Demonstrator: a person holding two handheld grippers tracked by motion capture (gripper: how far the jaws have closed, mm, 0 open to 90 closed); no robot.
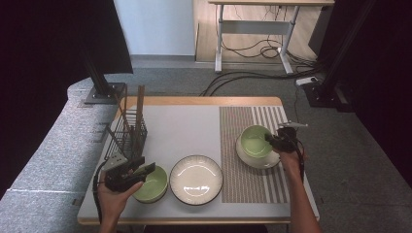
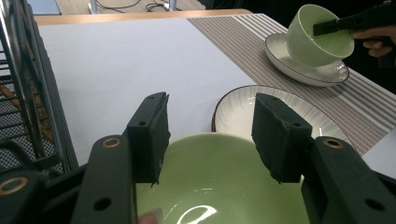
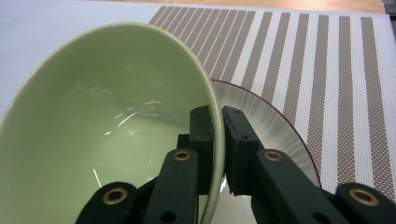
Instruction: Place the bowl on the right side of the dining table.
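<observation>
On the striped placemat at about three o'clock of the table, a pale green bowl sits tilted on a white saucer-like plate, glossy inside and plain, with no lettering. The right gripper pinches its rim, one jaw inside and one outside, clamped tight. At seven o'clock a second green bowl, empty, stands just beside a ribbed white plate with a dark rim. The left gripper hovers over this bowl with its jaws spread wide, holding nothing. A black wire rack at nine o'clock holds upright brown sticks.
</observation>
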